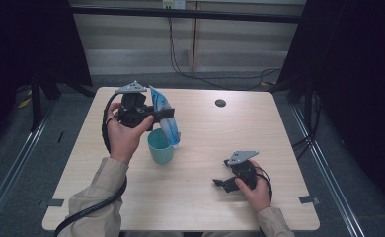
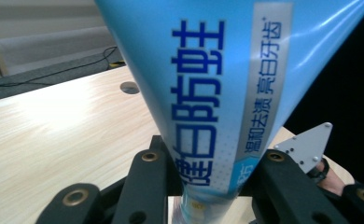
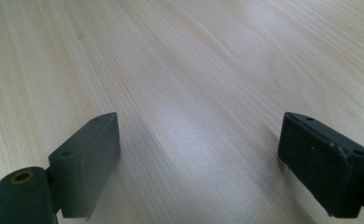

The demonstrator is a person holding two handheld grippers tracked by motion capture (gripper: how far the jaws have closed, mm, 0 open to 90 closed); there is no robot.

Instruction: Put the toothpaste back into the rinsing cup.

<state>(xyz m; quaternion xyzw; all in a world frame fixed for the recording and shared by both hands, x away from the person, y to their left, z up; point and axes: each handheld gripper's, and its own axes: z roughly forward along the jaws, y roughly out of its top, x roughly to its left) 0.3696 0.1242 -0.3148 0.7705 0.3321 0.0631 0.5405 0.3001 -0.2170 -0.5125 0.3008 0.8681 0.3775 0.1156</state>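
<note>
My left gripper (image 1: 167, 112) is clenched on a light blue toothpaste tube (image 1: 165, 118), and I have it lifted above the table (image 1: 205, 143) rather than resting on it. In the high view the tube hangs tilted, its wide crimped end up near the grey three-cornered plate and its narrow end slanting down toward the rim of the teal cup (image 1: 160, 146), right at the cup's upper right edge; I cannot tell whether the tube actually touches the cup or only hovers over it. In the left gripper view the same tube (image 2: 217, 93) runs up between my two black jaws, which press on its narrow lower part from both sides, and the blue Chinese lettering on a pale blue and silver ground reads along its length. The cup stands upright on the light wood tabletop, just below and beside my left hand (image 1: 124, 138). My right gripper (image 1: 219, 182) sits low near the front right of the table, well apart from the cup and tube, with my right hand (image 1: 254, 190) around its body. In the right gripper view its jaws stand wide apart with nothing between the pads, just bare wood grain (image 3: 194, 93) under them, so it is released and holding nothing. Counting up: one toothpaste tube, one cup, two grippers, and one small dark round grommet hole (image 1: 220, 102) toward the far edge of the table.
</note>
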